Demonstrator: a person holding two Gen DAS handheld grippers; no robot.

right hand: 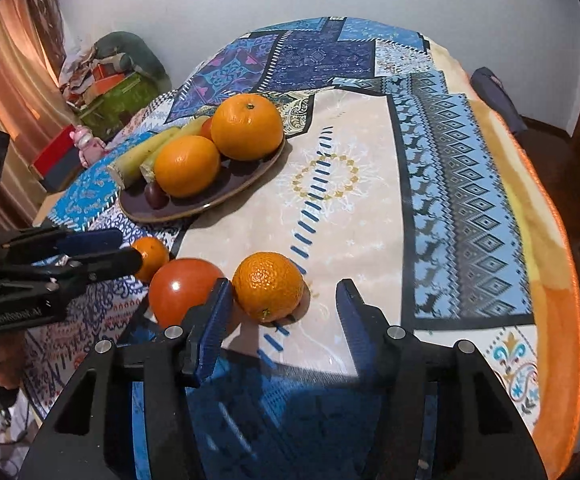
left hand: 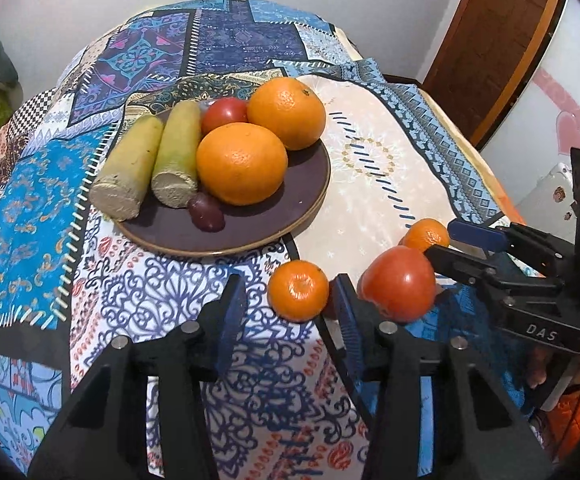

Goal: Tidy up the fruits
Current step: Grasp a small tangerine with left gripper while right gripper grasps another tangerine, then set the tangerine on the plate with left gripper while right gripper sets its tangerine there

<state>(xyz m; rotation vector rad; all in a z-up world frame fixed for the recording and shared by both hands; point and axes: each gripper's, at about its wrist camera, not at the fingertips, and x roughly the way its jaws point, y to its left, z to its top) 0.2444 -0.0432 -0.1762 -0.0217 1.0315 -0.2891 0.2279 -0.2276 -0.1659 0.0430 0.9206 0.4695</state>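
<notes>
Both grippers tilt downward over the desk, which is covered with a patterned cloth (left hand: pixel 161 300). The left gripper (left hand: pixel 290 292) stands open around nothing, a small orange (left hand: pixel 298 290) lying just beyond its tips, beside its right finger. The right gripper (right hand: pixel 283 300) is also open, a second small orange (right hand: pixel 267 286) between its fingertips but untouched. A tomato (right hand: pixel 183 290) sits between the two oranges. Farther back, a dark plate (left hand: pixel 281 216) holds two large oranges, two pale stalks, another tomato and a small dark fruit
</notes>
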